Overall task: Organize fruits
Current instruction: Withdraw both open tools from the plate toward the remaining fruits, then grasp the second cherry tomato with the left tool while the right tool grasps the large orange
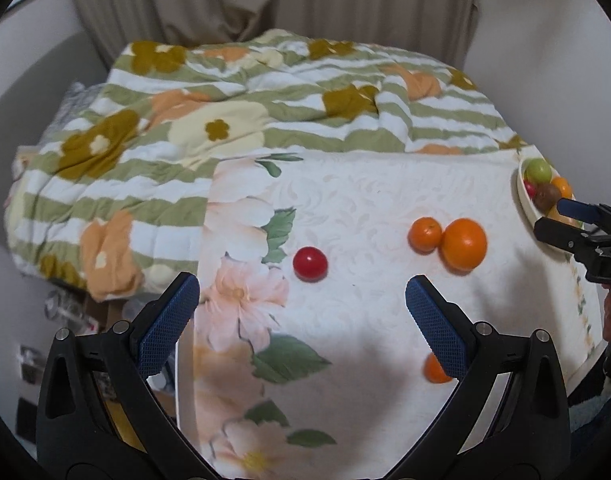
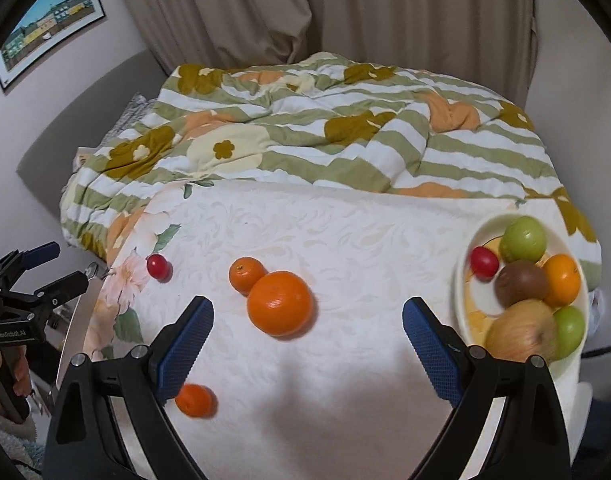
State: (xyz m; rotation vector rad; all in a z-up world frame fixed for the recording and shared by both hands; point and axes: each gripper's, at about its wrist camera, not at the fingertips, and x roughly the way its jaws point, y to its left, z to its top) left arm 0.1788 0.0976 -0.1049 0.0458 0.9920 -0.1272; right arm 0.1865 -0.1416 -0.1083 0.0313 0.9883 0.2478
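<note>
Hovering tilted down over the floral tablecloth point(image 2: 345, 240): left gripper point(image 1: 301, 320) and right gripper point(image 2: 307, 344), jaws apart, empty. Left gripper body lettered, seemingly "GenRobot.AI". Near: small tangerine point(image 2: 195, 400). Centre: large orange point(image 2: 279, 304) touching tangerine point(image 2: 246, 274). Far left: red fruit point(image 2: 158, 266). Right: plate point(image 2: 463, 280) of fruit.

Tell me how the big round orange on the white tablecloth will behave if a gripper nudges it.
The big round orange would probably roll, since it is round and sits on a flat cloth. It touches the smaller orange mandarin, so a push would likely shift that too. Its dimpled peel should grip fairly well.
</note>
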